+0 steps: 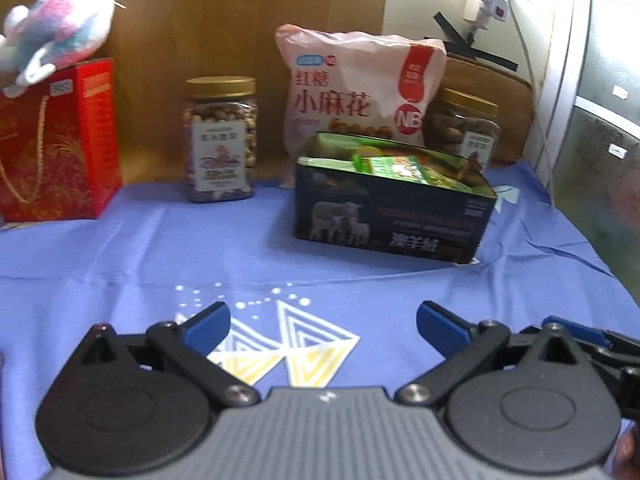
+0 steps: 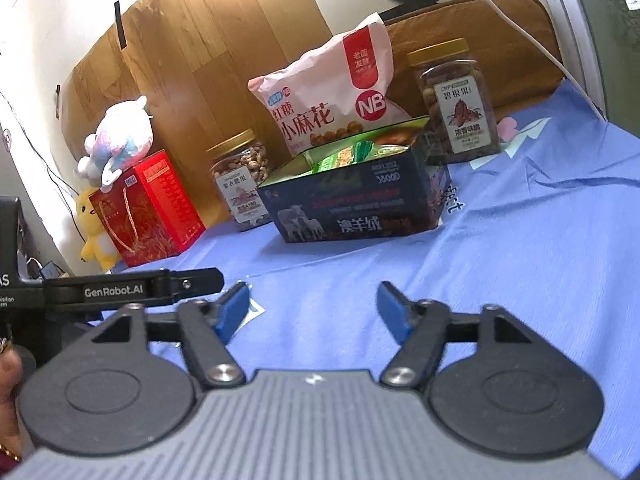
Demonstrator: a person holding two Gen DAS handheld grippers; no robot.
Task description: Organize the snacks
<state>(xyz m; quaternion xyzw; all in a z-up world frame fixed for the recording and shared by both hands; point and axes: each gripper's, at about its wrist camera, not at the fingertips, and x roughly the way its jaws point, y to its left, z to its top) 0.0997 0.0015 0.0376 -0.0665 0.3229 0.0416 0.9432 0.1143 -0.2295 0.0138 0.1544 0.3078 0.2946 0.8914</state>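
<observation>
- Blue cloth (image 1: 132, 248): covers the work surface from edge to edge, creased, with a printed triangle motif just ahead of my left tongs.
- Wood-grain panel (image 2: 192, 40): stands upright behind the whole row of goods.
- Red gift box (image 1: 60, 140): far left of the row, upright, cord handle on its face. A pink-and-blue plush toy (image 1: 60, 36) rests on top of it; in the right wrist view a yellow plush (image 2: 94, 232) stands beside it on the wall side.
- Pink snack bag (image 1: 356, 92): upright at the back centre, leaning toward the panel, directly behind the dark box.
- Dark open box (image 1: 392, 216): sits on the cloth forward of the bag, sheep printed on its side. Green snack packets (image 1: 404, 170) lie inside it, showing above the rim.
- Left nut jar (image 1: 220, 138): gold lid, upright, between the red gift box and the bag, apart from both.
- Right nut jar (image 2: 458, 100): gold lid, upright, just beside the dark box at its far right corner.
- My left tongs (image 1: 323, 330): jaws spread wide, nothing between them, over bare cloth well short of the dark box.
- My right tongs (image 2: 312, 312): jaws apart, empty, likewise over bare cloth.
</observation>
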